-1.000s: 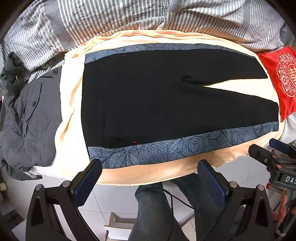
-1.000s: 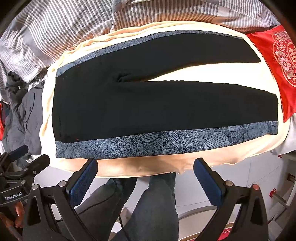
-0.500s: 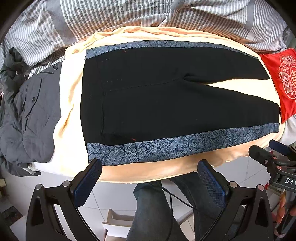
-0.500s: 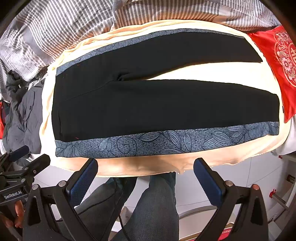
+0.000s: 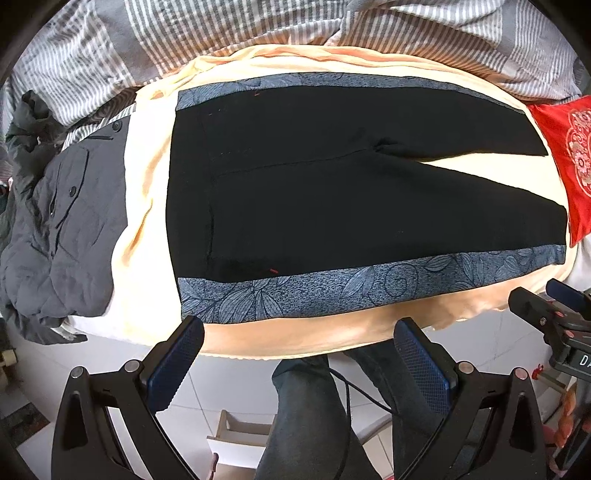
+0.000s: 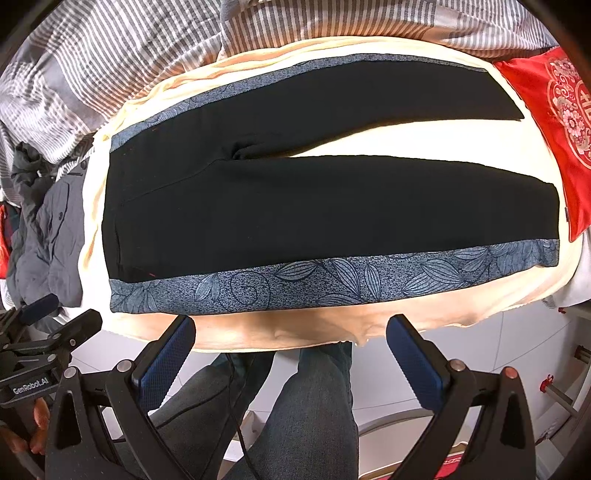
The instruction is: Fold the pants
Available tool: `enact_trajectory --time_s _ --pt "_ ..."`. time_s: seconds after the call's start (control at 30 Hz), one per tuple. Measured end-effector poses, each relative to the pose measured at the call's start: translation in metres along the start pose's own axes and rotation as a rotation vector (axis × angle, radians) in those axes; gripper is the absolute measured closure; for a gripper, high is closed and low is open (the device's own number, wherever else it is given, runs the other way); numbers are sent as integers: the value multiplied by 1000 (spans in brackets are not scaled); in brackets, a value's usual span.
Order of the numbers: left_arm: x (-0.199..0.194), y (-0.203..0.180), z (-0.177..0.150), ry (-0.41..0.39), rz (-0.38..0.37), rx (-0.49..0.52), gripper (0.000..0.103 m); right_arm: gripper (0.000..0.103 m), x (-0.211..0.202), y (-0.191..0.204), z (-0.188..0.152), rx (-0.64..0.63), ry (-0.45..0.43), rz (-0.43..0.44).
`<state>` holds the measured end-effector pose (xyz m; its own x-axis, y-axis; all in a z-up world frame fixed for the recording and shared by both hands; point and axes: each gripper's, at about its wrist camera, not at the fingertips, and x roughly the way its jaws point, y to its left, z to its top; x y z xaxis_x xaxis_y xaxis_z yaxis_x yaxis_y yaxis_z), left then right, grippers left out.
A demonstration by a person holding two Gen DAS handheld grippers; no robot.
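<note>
Black pants [image 5: 332,199] with blue-grey leaf-patterned side stripes lie flat on a cream sheet [image 5: 147,206], waist to the left, legs spread to the right. They also show in the right wrist view [image 6: 314,214]. My left gripper [image 5: 295,354] is open and empty, held above the near edge of the bed by the waist end. My right gripper [image 6: 291,350] is open and empty, held above the near edge by the near leg. Neither touches the pants.
A crumpled grey garment [image 5: 62,229] lies left of the pants. A red embroidered cushion [image 5: 569,162] sits at the right by the leg ends. A striped duvet [image 5: 258,33] is bunched behind. The person's legs [image 5: 306,417] and white tiled floor are below.
Both grippers have shifted slightly, so the pants sit a little lower and closer in both views. The pants have not moved and both grippers stay open.
</note>
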<state>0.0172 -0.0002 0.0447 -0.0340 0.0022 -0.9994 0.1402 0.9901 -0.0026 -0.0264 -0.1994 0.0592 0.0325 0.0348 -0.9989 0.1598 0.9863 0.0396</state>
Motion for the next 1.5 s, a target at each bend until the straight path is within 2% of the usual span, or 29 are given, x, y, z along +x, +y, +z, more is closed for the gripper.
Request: enact_trajectory --time_s 0.1,0.67,0.87,0.93,1.1,1.13,1.2,1.3,1.37,1.5 --pt "0 0 -2 3 -15 -9 0 0 1 -1 0 -1 1 3" --pt "-5 -15 -4 -49 20 -19 0 0 3 -18 -3 3 0 28" --pt "-5 -19 -7 -65 16 -68 0 0 2 -29 -4 3 -16 58" --pt "-6 -13 -8 -82 -9 -118 0 0 0 -34 -2 15 -27 92" --pt "3 4 -12 -93 -75 -248 0 0 1 -50 -2 74 -50 262" --pt "7 9 -14 -97 -79 -282 0 0 4 -53 -4 87 -52 316" --pt "13 14 -17 -101 -57 -309 0 0 11 -55 -7 104 -47 368" --pt "34 25 -24 -73 -41 -345 0 0 36 -53 -13 126 8 434" --pt "52 34 -29 -52 -70 -363 0 0 61 -50 -20 165 64 486" --pt "92 52 -40 -47 -124 -394 0 0 113 -43 -33 236 102 538"
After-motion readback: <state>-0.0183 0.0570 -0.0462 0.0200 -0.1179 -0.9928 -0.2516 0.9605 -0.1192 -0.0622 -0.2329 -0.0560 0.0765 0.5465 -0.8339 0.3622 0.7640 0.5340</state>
